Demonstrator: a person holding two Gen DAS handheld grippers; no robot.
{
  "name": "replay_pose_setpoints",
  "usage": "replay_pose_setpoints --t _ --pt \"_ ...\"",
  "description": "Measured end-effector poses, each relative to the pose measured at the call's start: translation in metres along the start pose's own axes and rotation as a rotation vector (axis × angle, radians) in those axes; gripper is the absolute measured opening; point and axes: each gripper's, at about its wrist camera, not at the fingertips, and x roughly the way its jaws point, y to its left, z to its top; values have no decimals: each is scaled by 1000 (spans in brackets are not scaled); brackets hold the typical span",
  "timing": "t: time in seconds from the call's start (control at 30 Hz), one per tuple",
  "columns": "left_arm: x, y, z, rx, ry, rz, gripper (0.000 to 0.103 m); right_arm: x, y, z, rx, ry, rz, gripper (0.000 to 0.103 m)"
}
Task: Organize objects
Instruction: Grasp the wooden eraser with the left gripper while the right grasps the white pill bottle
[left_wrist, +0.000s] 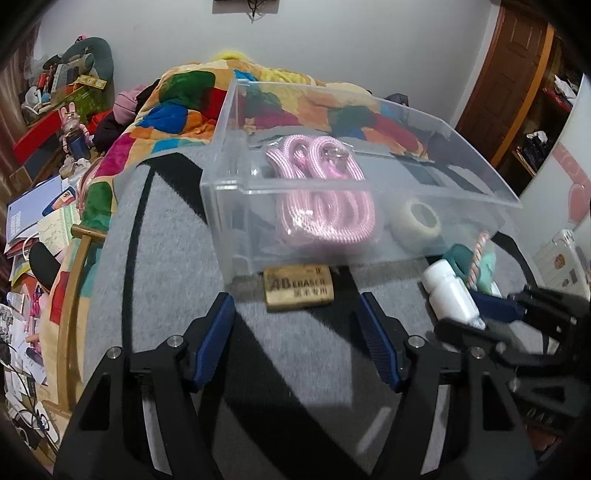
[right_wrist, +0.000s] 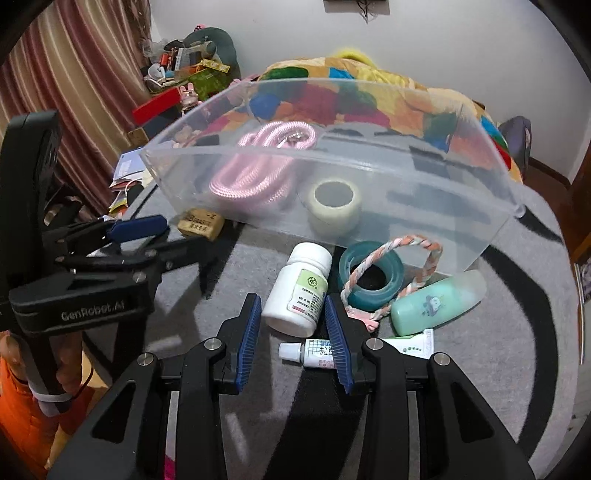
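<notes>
A clear plastic bin (left_wrist: 461, 133) (right_wrist: 491, 147) stands on a grey and black rug. Inside lie a pink rope (left_wrist: 325, 206) (right_wrist: 255, 173) and a pale tape roll (left_wrist: 417, 221) (right_wrist: 334, 206). A tan eraser (left_wrist: 299, 290) (right_wrist: 201, 223) lies in front of the bin. My left gripper (left_wrist: 297, 314) is open just short of the eraser. My right gripper (right_wrist: 293, 314) is open, its fingers on either side of a white pill bottle (right_wrist: 301, 291) (left_wrist: 448, 291) lying on the rug. My right gripper also shows at the right of the left wrist view (left_wrist: 484, 314).
Beside the bottle lie a teal tape roll (right_wrist: 371, 277), a braided loop (right_wrist: 391, 254), a green lotion bottle (right_wrist: 439, 301), a small white tube (right_wrist: 310, 352) and a flat tube (right_wrist: 413, 341). A colourful blanket (left_wrist: 177, 103) lies behind the bin. Clutter covers the floor at left (left_wrist: 33, 229).
</notes>
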Motion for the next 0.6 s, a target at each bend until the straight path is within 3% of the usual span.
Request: replay_pose_setpoints --t 0.13,0.27,0.6 --pt "6 0 2 -14 -10 8 58 4 0 3 17 -1 17 33" --pt "5 -1 4 -2 -24 9 40 6 -1 7 24 -9 22 27" --pt "-17 -3 -2 11 -45 -36 40 -13 2 10 12 -63 24 27"
